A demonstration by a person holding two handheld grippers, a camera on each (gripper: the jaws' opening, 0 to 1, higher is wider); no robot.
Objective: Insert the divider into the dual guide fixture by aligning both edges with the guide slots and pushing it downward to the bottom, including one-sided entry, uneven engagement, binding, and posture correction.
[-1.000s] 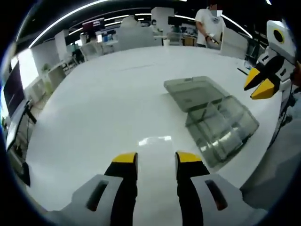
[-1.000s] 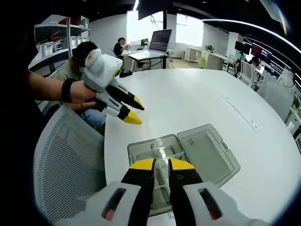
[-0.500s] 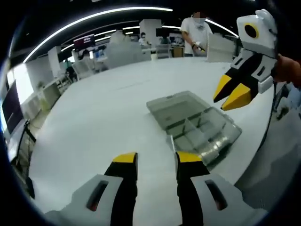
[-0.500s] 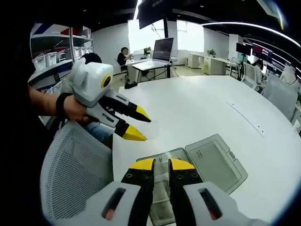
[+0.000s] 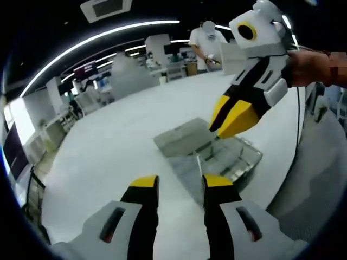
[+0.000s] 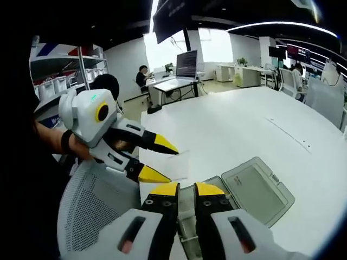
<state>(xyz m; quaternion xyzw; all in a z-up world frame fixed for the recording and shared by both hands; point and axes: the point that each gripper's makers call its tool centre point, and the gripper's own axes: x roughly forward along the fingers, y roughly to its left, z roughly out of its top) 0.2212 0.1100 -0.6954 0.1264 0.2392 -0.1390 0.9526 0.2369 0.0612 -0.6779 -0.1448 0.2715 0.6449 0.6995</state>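
Where the left gripper [image 5: 179, 183] rises from the bottom of the left gripper view, its yellow-tipped fingers stand parted with bare white table [image 5: 108, 162] showing between them and nothing held. Just beyond its right fingertip lies the clear plastic box [image 5: 217, 160], the dual guide fixture, near the table's edge with its lid [image 5: 181, 142] folded open flat on the far side. The right gripper [image 5: 233, 115] comes into this view from the upper right, held by a hand [image 5: 312, 67], its yellow tips poised above the box.

In the right gripper view, the right gripper [image 6: 186, 189] has its fingers drawn close, with a narrow gap between the tips. A thin clear piece seems to sit in that gap, possibly the divider, but the view is too poor to tell. Beyond the tips are the box [image 6: 217, 187] and its open lid [image 6: 257, 187] on the table [image 6: 233, 130]. The left gripper [image 6: 160, 160] enters from the left, fingers spread apart and empty, above a mesh chair back [image 6: 97, 216]. Farther off, a person [image 6: 142, 76] sits at a desk with a monitor [image 6: 187, 57].
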